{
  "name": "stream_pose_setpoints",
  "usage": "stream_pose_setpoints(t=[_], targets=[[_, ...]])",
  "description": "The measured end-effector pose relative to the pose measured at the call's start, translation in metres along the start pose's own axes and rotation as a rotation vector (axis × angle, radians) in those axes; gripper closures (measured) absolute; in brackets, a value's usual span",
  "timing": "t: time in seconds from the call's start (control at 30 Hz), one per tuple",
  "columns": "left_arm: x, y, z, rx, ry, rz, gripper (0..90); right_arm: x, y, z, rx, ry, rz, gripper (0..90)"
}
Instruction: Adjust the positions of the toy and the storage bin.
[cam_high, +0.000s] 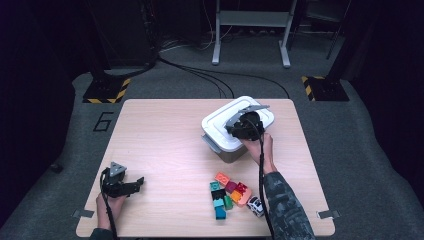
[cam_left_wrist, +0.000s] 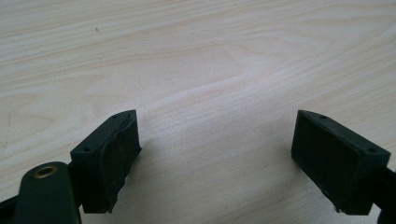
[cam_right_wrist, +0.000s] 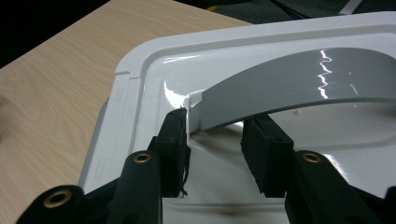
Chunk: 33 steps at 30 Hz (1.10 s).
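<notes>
We are seeing the right tool (cam_right_wrist: 212, 142) clamping its jaws on the grey handle (cam_right_wrist: 299, 84) of the white lidded box (cam_high: 238, 127) at the table's (cam_high: 165, 145) far right, the left tool (cam_left_wrist: 215, 158) resting wide apart near toy blocks (cam_high: 230, 192) beside a small car (cam_high: 255, 205), while the box's contents are staying hidden.

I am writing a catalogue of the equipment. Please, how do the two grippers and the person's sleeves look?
Both are black handheld devices. The left gripper carries a grey three-cornered plate on top; the right gripper has one too. A black cable trails from each along the forearm. The jaws end in blocky black pads, with brass-coloured rivets at the links. The right sleeve has a dark camouflage pattern.
</notes>
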<state>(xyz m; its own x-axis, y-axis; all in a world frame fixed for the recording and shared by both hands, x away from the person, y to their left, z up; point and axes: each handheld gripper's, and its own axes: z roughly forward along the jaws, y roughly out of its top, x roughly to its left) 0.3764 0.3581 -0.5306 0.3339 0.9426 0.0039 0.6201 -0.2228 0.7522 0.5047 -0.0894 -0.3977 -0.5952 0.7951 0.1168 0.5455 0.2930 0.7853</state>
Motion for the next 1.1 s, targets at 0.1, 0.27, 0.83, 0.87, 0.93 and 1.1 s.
stream_pose_setpoints(t=[0.1,0.27,0.83,0.87,0.93,1.1], targets=[[0.0,0.0,0.0,0.0,0.0,0.001,15.4,0.009,0.0,0.003,0.0,0.013,-0.014,60.0],[0.0,0.0,0.0,0.003,0.0,0.001,15.4,0.02,0.0,0.006,-0.005,0.031,-0.035,59.7],[0.0,0.0,0.0,0.003,0.0,0.0,15.5,0.038,-0.004,-0.005,-0.025,0.045,-0.088,28.2],[0.0,0.0,0.0,0.003,0.0,0.0,15.4,0.038,-0.004,-0.005,-0.025,0.045,-0.088,28.2],[0.0,0.0,0.0,0.003,-0.001,0.0,15.4,0.036,-0.007,-0.016,-0.048,0.045,-0.075,24.6],[0.0,0.0,0.0,0.0,-0.004,-0.002,15.5,0.027,-0.025,-0.041,-0.061,0.013,-0.073,16.7]])
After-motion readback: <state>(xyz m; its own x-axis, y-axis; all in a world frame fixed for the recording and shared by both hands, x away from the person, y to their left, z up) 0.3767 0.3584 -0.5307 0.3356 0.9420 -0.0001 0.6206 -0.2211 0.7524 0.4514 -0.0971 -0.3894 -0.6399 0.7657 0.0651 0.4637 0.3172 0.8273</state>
